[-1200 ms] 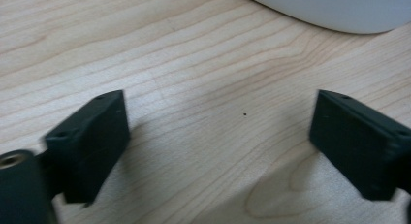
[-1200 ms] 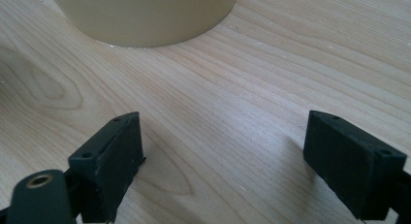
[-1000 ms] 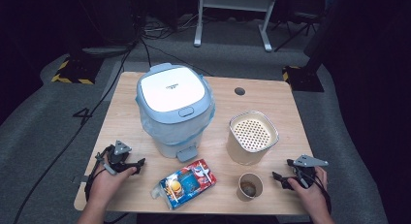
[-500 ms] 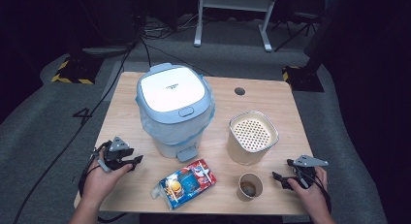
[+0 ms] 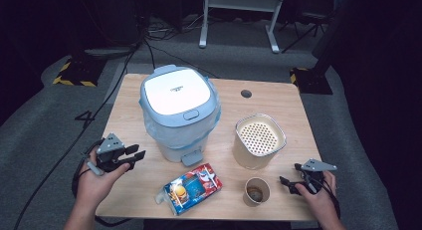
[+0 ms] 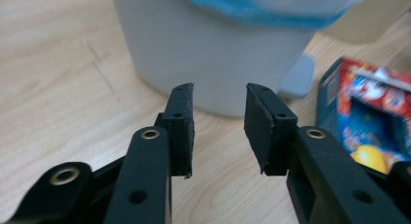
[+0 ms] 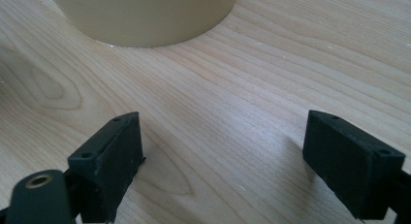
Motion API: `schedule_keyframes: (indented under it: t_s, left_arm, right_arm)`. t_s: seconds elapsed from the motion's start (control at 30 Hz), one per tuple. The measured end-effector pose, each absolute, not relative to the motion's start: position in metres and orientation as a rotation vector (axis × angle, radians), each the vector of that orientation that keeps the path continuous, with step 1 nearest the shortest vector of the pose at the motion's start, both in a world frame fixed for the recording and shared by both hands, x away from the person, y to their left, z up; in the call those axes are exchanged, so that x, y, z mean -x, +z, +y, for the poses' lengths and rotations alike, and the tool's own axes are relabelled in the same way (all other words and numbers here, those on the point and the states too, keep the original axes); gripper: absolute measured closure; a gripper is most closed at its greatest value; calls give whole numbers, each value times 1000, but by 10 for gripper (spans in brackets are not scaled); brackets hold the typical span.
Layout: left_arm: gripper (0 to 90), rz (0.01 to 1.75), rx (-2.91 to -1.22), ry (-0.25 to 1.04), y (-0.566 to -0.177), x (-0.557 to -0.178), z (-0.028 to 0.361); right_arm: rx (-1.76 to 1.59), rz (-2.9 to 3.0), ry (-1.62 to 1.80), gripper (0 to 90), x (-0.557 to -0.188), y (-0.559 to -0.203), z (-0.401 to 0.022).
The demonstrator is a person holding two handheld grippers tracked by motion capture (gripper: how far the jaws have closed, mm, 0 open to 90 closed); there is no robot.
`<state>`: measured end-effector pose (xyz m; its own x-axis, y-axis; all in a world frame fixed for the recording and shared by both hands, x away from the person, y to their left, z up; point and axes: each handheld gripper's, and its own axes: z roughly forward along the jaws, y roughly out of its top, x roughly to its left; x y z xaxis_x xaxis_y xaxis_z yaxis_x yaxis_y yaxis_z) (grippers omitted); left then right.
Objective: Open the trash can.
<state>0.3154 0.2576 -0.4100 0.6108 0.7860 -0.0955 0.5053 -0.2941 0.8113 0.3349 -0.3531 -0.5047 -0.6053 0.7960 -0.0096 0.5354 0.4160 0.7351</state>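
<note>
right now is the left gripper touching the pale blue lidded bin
Apart. In the left gripper view, the left gripper has bare table between its open jaws and the pale blue lidded bin.

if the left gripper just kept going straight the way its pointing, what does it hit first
Most likely the lower wall of the pedal bin. The left gripper aims at it with empty jaws that have just been closing, and only bare table lies between, though depth is hard to judge.
</note>
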Motion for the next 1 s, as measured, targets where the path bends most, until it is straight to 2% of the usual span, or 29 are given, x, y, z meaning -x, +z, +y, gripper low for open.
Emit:
schedule_keyframes:
  t_s: [0.37,0.67,1.0]
  left_arm:
    - [698,922,-1820,426,-373,-307,258]
    - [745,858,-1808,430,-341,-305,255]
    - [897,803,-1831,413,-312,-310,244]
  right_arm:
    - [-1143,2318,1009,144,-335,-505,-353]
    - [-1142,2318,1009,144,-335,-505,-353]
    - [-1143,2318,1009,144,-335,-505,-353]
